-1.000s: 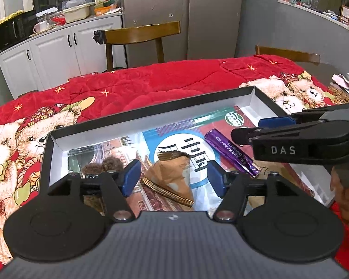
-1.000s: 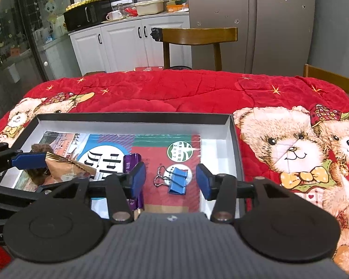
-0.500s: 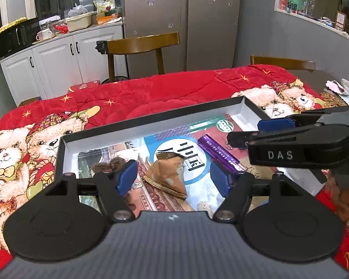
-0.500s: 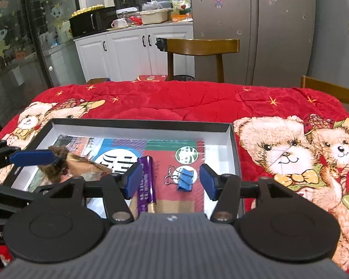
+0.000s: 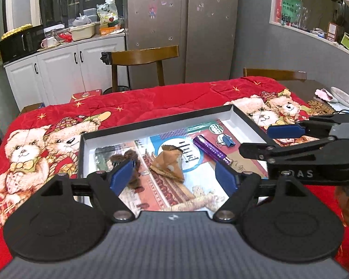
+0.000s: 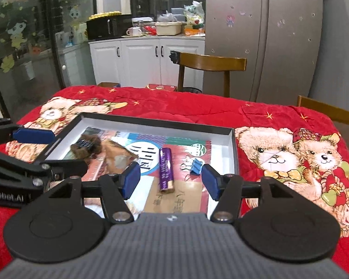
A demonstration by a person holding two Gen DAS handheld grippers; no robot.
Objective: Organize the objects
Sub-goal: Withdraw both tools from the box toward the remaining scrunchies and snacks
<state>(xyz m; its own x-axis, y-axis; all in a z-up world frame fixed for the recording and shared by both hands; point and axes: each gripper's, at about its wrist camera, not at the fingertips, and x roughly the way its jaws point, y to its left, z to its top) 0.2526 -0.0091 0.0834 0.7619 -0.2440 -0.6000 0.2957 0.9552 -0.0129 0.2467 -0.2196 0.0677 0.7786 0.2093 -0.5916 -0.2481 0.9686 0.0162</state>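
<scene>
A shallow black-rimmed box lies on a red teddy-bear blanket. In it lie a brown hair clip, a tan folded wrapper, a purple tube and a blue binder clip. My left gripper is open and empty, above the box's near side. My right gripper is open and empty, above the purple tube's near end. Each gripper shows at the edge of the other's view.
The blanket covers the table. Wooden chairs stand at the far side and the right. White cabinets and a steel fridge stand behind. Dishes sit at the table's far right.
Both grippers have pulled back and up from the box, so more of the box and room shows. Both stay open and empty. The objects have not moved.
</scene>
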